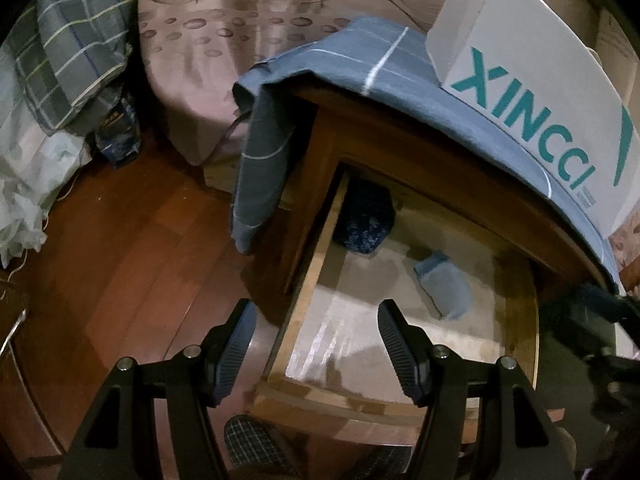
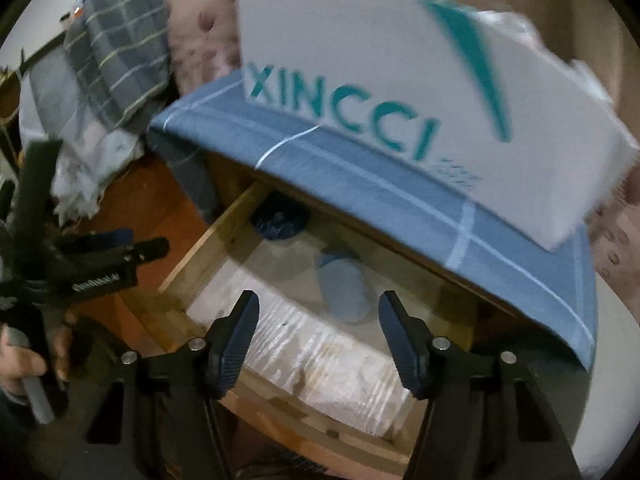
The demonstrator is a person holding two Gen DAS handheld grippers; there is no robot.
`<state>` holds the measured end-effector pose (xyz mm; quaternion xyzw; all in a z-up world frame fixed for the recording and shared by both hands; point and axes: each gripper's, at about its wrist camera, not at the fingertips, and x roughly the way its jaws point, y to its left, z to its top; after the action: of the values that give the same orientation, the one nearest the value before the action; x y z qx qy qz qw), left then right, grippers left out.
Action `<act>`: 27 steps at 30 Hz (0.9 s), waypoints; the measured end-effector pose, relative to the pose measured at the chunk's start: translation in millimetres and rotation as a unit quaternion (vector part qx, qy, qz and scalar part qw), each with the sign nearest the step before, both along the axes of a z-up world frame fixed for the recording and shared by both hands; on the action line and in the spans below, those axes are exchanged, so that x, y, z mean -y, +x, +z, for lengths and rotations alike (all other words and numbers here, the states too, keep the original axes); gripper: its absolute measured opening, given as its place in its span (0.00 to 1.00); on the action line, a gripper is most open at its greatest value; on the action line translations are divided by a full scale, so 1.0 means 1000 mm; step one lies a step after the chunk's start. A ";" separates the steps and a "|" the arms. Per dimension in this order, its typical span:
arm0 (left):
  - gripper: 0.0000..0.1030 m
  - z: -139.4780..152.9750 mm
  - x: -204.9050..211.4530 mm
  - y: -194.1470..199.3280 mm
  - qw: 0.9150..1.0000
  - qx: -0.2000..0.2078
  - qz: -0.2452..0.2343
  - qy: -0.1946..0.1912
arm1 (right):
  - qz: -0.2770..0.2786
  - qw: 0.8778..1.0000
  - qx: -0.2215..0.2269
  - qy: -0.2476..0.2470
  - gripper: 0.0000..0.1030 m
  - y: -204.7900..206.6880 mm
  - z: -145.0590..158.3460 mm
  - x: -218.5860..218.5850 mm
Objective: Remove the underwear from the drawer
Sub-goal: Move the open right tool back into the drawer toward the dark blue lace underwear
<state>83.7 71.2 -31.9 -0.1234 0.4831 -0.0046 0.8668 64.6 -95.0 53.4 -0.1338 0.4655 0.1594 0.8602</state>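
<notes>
The right black two-finger claw [image 2: 318, 340] hangs tilted steeply down over the pulled-out wooden drawer [image 2: 192, 256], its ribbed dark fingers [image 2: 240, 344] apart with nothing between them. Just ahead of the fingertips lies a small light-blue folded piece of underwear [image 2: 344, 292] on the drawer's pale lined bottom; a dark blue patterned bundle [image 2: 280, 220] sits further back in the corner. The left black claw [image 1: 316, 344] also points down, over the drawer's left front corner, fingers spread and empty. In the right view a hand [image 2: 24, 356] grips its handle. A blue checked cloth [image 1: 360, 60] covers the wooden nightstand, with a white cardboard box lettered in teal [image 1: 540, 80] on top.
</notes>
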 end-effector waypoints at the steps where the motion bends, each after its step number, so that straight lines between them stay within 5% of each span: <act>1: 0.63 0.000 -0.001 0.000 1.000 0.000 0.002 -0.001 | 0.009 1.000 -0.003 -0.003 0.54 0.003 -0.006 -0.005; 11: 0.63 0.005 -0.008 -0.004 1.000 0.015 0.016 -0.016 | 0.117 0.992 -0.010 -0.042 0.48 0.027 -0.054 -0.043; 27: 0.63 0.002 -0.031 -0.006 0.997 0.012 0.055 -0.060 | 0.198 0.978 0.007 -0.060 0.41 0.065 -0.116 -0.077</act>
<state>77.3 102.6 -29.8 -0.2013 0.4640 0.0124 0.8626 130.0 -17.9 -62.7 -0.2756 0.4322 0.2977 0.8054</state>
